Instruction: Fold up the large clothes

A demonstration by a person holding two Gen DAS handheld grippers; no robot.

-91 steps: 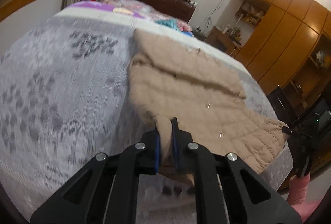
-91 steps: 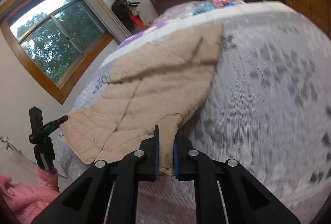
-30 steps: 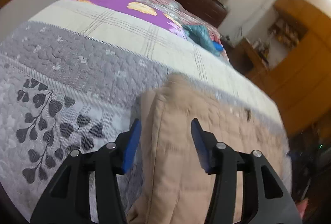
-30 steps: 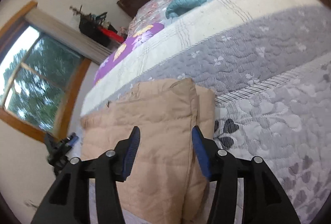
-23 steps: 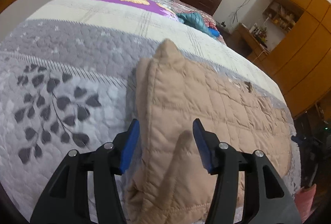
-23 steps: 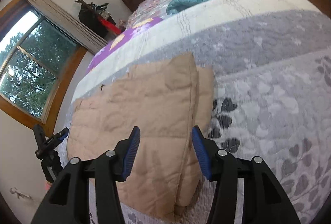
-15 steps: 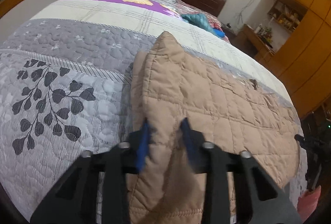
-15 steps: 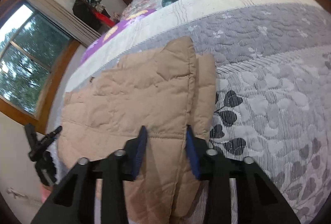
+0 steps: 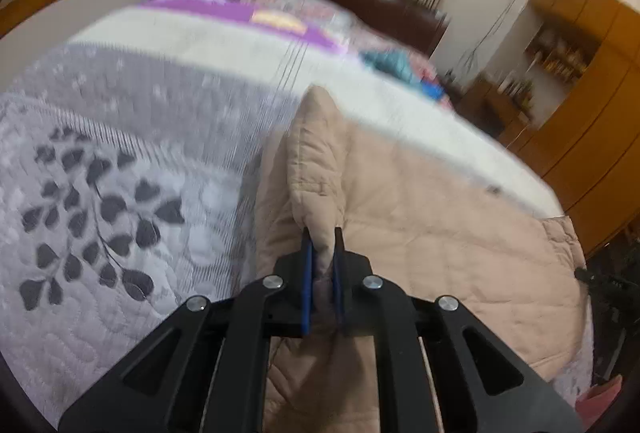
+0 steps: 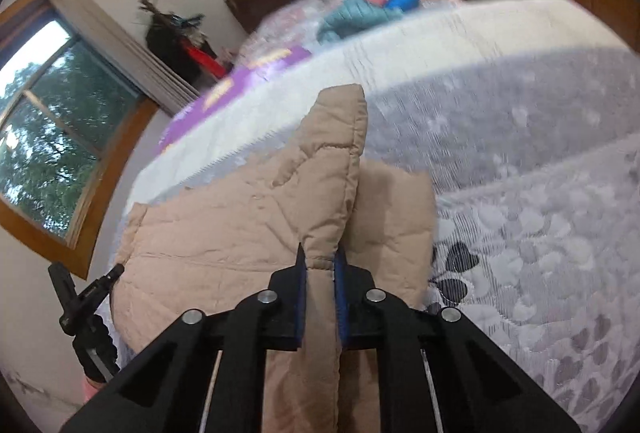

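- Left wrist: the left gripper, its jaws just closed, pinches a raised fold of the beige coat. The coat spreads ahead and to its right on the quilt.
- Right wrist: the right gripper, jaws likewise just closed, clamps the coat edge. The coat lies ahead and left; the quilt is to its right.
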